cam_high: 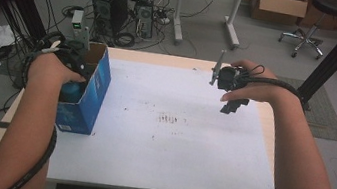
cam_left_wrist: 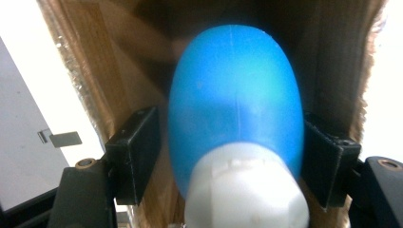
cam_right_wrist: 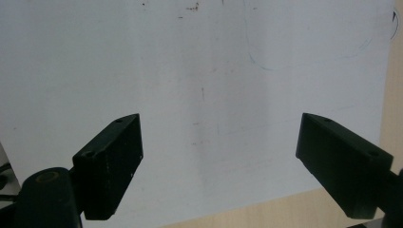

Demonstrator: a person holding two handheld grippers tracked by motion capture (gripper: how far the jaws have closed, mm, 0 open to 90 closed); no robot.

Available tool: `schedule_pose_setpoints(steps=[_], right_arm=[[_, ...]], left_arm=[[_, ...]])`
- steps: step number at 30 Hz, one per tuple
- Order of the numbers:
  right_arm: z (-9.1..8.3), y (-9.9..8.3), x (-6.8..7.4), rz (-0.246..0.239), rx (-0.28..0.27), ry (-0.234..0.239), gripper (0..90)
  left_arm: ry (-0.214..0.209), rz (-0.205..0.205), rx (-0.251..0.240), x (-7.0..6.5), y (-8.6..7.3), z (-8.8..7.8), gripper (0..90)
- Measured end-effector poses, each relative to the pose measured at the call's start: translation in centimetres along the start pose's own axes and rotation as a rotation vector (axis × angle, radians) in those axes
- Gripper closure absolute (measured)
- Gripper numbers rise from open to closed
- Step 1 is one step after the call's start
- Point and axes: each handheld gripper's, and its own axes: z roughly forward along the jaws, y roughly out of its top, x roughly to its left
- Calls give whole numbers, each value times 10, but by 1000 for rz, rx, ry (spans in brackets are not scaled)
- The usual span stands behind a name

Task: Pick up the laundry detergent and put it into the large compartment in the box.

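Left gripper view: jaws of left gripper [cam_left_wrist: 233, 161] squeezed on blue bottle [cam_left_wrist: 235, 104] inside box [cam_high: 91, 88], maybe to lift out. Right gripper [cam_right_wrist: 218, 161] jaws wide apart over desk [cam_high: 164, 144], waiting.

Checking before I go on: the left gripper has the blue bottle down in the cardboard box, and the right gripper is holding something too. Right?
Not quite. The right gripper holds nothing: the right gripper view shows its jaws wide apart over the bare white table. The rest stands: the left gripper has the blue bottle between its jaws inside the cardboard box.
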Motion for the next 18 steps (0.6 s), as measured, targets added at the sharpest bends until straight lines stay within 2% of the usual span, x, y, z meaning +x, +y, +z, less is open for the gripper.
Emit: schedule_pose_setpoints(steps=[13,18], right_arm=[[1,4,-2,-1,4,1,158],[1,4,-2,0,4,2,159]], left_arm=[[-2,9,-28,2,-3,-18,249],[13,7,-41,3,-5,-30,206]])
